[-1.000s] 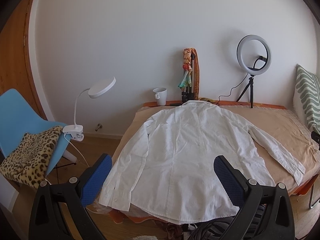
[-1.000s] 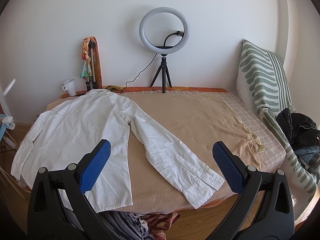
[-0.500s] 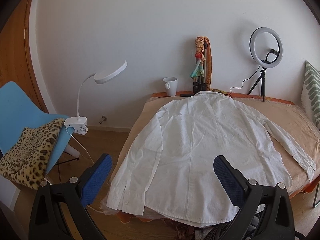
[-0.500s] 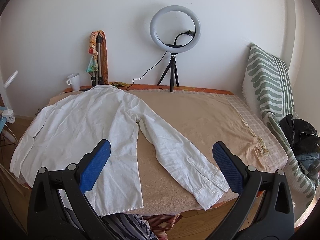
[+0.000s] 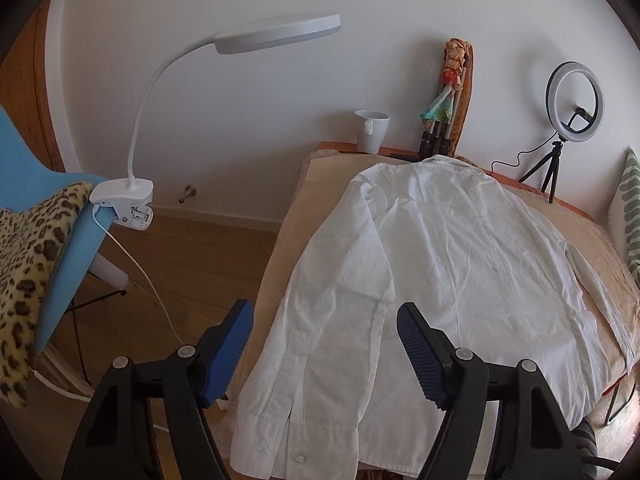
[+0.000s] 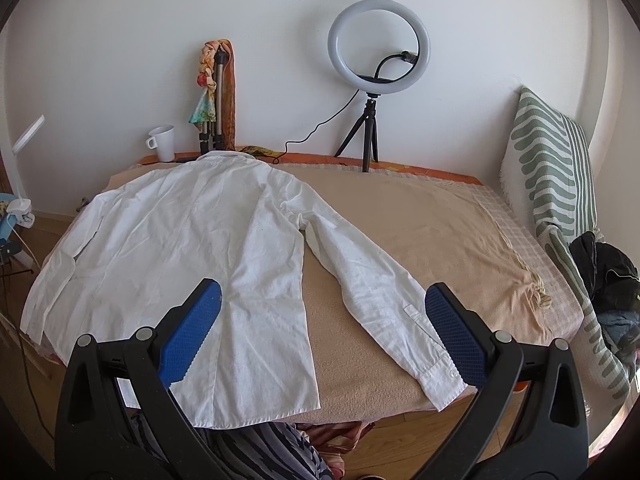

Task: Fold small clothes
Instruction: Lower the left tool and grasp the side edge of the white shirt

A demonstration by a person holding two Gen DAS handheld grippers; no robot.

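A white long-sleeved shirt (image 5: 440,264) lies flat, back up, on the beige cloth-covered table (image 5: 320,184), collar toward the wall. My left gripper (image 5: 324,316) hovers low over the shirt's left sleeve (image 5: 340,280), near the table's left edge. Its jaws are closing, the sleeve lies below the gap, and the pads do not press on it. The cuff (image 5: 296,432) hangs at the front edge. In the right wrist view the shirt (image 6: 192,232) spreads its right sleeve (image 6: 372,280) diagonally. My right gripper (image 6: 322,294) stands open above the gap between hem and sleeve, holding nothing.
A white clip lamp (image 5: 256,36) is clamped to a blue chair (image 5: 24,168) with a leopard cushion (image 5: 24,264), left of the table. A mug (image 5: 372,130), a scarf-wrapped tripod (image 6: 214,92) and a ring light (image 6: 378,46) line the wall. A striped cushion (image 6: 556,176) and dark clothes (image 6: 608,272) sit right.
My left gripper has swung left and down, close over the shirt's left sleeve, and its jaws have narrowed. My right gripper has edged nearer the table, still wide.
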